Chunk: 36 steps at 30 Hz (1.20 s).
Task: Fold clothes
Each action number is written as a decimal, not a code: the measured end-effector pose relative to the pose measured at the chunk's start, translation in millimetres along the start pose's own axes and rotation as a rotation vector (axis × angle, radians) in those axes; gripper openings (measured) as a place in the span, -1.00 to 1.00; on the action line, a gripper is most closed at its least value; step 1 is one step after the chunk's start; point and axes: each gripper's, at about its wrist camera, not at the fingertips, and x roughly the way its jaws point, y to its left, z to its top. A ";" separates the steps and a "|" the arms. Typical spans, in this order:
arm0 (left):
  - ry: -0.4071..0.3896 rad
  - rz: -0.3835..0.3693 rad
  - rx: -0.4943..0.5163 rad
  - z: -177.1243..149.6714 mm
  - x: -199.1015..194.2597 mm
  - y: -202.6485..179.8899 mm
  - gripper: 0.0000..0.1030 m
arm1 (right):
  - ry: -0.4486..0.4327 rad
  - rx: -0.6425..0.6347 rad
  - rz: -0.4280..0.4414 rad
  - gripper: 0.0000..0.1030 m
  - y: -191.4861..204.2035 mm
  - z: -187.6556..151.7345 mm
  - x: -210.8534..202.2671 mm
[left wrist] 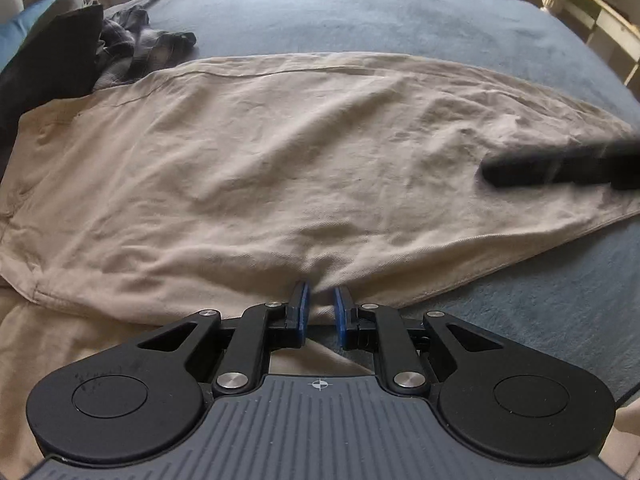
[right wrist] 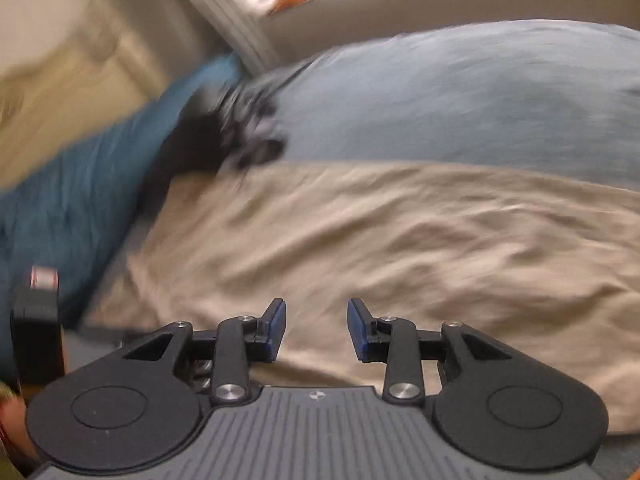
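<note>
Ana: Blue bed (left wrist: 360, 12), tan pants (left wrist: 256, 160) flat on it. Left hand-held gripper (left wrist: 319, 300) sits narrow at the pants' near edge, maybe pinching it. I cannot tell.

Ben: Right hand-held gripper (right wrist: 317, 320) hangs wide above the pants (right wrist: 400, 248). Grab both edges evenly.

No readable text, labels or numbers anywhere I look, only a small crosshair mark (left wrist: 319, 384) printed on my left tongs' ribbed body, the same mark (right wrist: 315, 395) on my right.
</note>
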 end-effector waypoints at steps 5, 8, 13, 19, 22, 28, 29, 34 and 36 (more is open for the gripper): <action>0.016 -0.017 0.009 -1.2 0.6 2.4 -0.74 | 0.185 -0.013 -0.193 -0.63 -15.1 -29.7 18.7; 0.021 -0.034 0.016 -2.3 0.7 5.8 -0.74 | 0.189 -0.024 -0.244 -0.60 -5.9 -17.1 2.5; 0.014 -0.066 -0.005 0.5 -0.7 11.9 -0.72 | 0.145 -0.148 -0.098 -0.60 31.8 1.9 18.5; 0.001 -0.105 -0.039 5.1 -2.9 19.5 -0.70 | 0.238 -0.084 -0.145 -0.70 35.1 -1.2 69.6; -0.003 -0.119 -0.050 8.7 -1.7 22.3 -0.69 | 0.260 -0.059 -0.161 -0.70 35.1 3.6 70.1; -0.005 -0.126 -0.048 20.1 9.2 24.7 -0.69 | 0.253 -0.154 -0.144 -0.67 50.2 5.2 57.4; -0.006 -0.127 -0.048 22.0 11.0 25.0 -0.69 | 0.247 -0.204 -0.132 -0.66 55.7 2.0 52.8; -0.007 -0.133 -0.046 31.3 20.1 27.0 -0.69 | 0.264 -0.492 -0.148 -0.50 79.6 -20.3 49.7; -0.002 -0.138 -0.041 31.3 23.1 27.8 -0.69 | 0.269 -0.577 -0.172 -0.50 82.3 -26.0 53.4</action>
